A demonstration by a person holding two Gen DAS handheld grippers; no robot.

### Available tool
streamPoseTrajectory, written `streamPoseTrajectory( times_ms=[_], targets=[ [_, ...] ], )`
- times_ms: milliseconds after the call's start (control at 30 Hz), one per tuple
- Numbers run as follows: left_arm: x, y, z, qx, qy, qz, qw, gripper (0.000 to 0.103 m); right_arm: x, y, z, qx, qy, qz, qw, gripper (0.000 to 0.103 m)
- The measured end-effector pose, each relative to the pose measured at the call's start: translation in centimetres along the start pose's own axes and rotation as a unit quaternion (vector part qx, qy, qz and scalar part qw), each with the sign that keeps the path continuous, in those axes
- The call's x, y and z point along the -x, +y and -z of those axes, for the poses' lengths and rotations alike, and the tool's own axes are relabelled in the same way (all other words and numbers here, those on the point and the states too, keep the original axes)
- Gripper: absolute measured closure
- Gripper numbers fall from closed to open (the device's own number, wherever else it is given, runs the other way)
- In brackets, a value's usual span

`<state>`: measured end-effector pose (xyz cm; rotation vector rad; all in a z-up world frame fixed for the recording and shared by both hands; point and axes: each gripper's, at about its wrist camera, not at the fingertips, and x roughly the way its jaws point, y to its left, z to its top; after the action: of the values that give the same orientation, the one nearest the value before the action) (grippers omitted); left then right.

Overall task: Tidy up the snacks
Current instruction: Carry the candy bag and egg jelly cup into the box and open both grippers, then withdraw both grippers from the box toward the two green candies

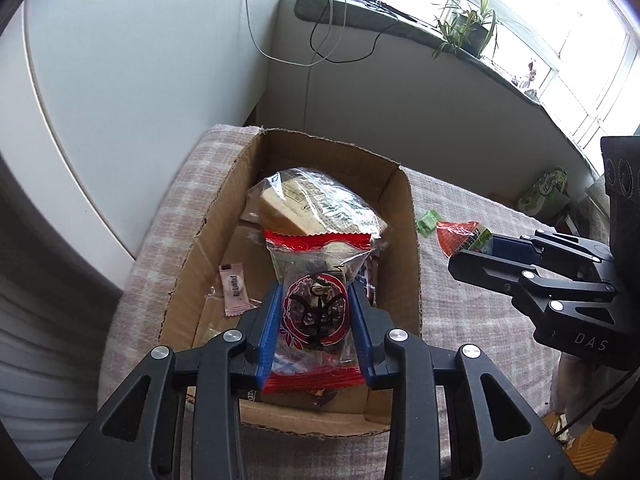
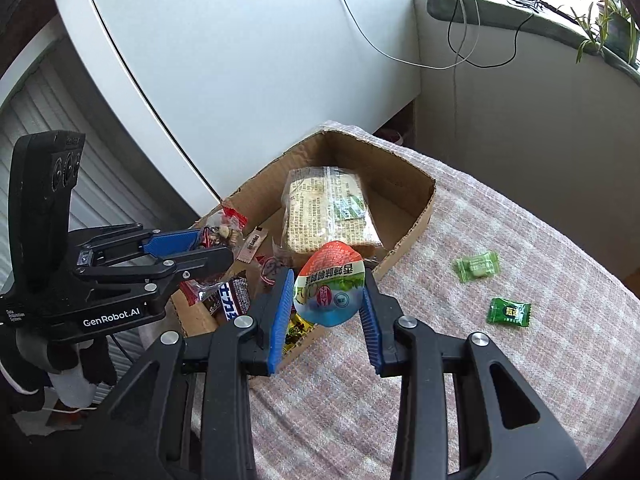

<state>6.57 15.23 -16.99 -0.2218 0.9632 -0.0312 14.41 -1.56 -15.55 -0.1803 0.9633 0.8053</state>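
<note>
L wrist cam: sits on left gripper (image 1: 316, 320), looks fwd and steeply down, close over cardboard box (image 1: 404, 200). R wrist cam: on right gripper (image 2: 326, 304), same downward tilt, near box's right wall (image 2: 416, 220). Both share box, checked cloth (image 2: 500, 360), window sill (image 1: 360, 12); each sees other gripper.

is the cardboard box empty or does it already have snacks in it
Not empty. The cardboard box already holds a clear-wrapped cracker pack, a small pink sachet and other wrapped snacks.
</note>
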Motion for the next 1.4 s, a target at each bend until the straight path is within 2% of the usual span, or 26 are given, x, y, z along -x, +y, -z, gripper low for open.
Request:
streamPoseTrajectory(
  times_ms=[300,567,767,833,900,1167,1400],
  targets=[
    [-0.4,1.8,0.8,0.012,0.011,-0.021,0.9997,0.071,-3.1,2.1,-0.3,0.017,0.029,-0.008,0.999,0.069],
    [-0.4,2.4,0.8,0.011,0.015,-0.031,0.9993,0.071,-3.9,2.6,-0.7,0.019,0.034,-0.005,0.999,0.066],
    [-0.4,2.6,0.6,0.01,0.015,-0.036,0.9992,0.068,-3.1,2.4,-0.9,0.019,0.023,0.003,1.0,0.042],
    [-0.3,2.6,0.5,0.01,0.013,-0.041,0.999,0.053,-2.8,2.3,-0.9,0.018,0.02,0.006,1.0,0.038],
    [-0.2,2.6,0.4,0.012,0.01,-0.041,0.999,0.051,-2.5,2.1,-0.7,0.018,0.019,0.009,1.0,0.035],
    [0.2,2.1,0.0,0.015,-0.002,-0.036,0.9992,0.051,-0.8,0.1,0.4,-0.002,0.01,0.019,1.0,0.032],
    [0.7,0.0,-0.4,0.011,-0.012,-0.016,0.9997,0.051,2.1,-4.3,2.1,-0.042,-0.009,0.043,0.998,0.032]
  ],
)
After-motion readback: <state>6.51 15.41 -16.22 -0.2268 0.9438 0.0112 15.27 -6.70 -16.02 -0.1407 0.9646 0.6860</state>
